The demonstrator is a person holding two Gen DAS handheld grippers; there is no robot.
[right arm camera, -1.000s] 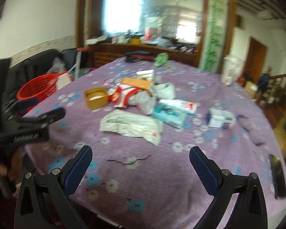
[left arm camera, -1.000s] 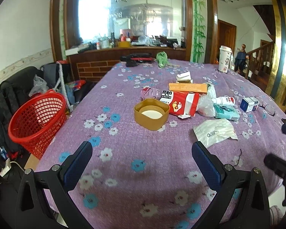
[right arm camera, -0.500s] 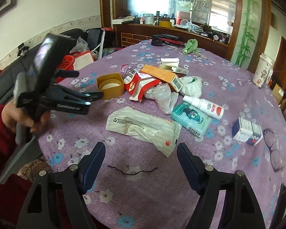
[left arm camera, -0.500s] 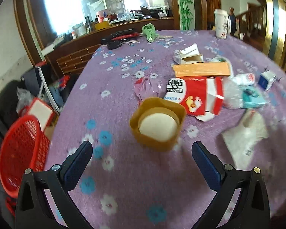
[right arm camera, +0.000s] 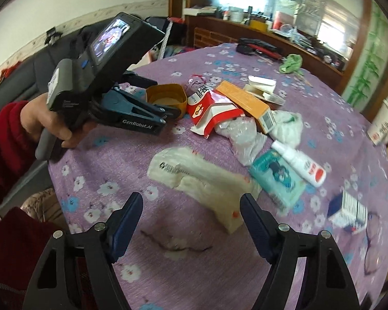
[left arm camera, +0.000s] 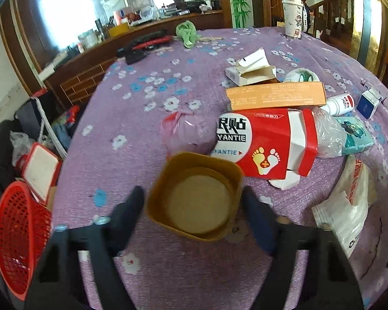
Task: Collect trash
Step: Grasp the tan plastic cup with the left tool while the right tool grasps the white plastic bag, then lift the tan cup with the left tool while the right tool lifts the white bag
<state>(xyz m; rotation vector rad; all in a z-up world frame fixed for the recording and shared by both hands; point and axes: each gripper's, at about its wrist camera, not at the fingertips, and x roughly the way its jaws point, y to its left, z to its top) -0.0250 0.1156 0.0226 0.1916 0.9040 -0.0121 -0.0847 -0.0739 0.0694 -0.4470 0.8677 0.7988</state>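
Observation:
A brown paper bowl (left arm camera: 196, 201) stands on the purple flowered tablecloth (left arm camera: 142, 118). My left gripper (left arm camera: 194, 199) straddles it, jaws closing, with a pad against each side wall. The right wrist view shows the same bowl (right arm camera: 168, 90) with the left gripper (right arm camera: 165, 103) on it, held by a hand (right arm camera: 38, 118) in a red sleeve. My right gripper (right arm camera: 191, 206) hangs open over the near end of a white plastic bag (right arm camera: 194, 175), without touching it. A red foot-patch pack (left arm camera: 266, 142) lies right behind the bowl.
A red mesh basket (left arm camera: 15, 232) stands off the table's left side. More litter lies past the bowl: an orange box (left arm camera: 276, 95), a teal pack (right arm camera: 276, 180), a white bottle (right arm camera: 300, 165), a blue-white box (right arm camera: 349, 209). Glasses (right arm camera: 372, 245) lie right, a paper cup (left arm camera: 293, 18) far back.
My left gripper moved forward onto the bowl, tipped down and narrowed from wide open to the bowl's sides. My right gripper narrowed a little and came over the white bag.

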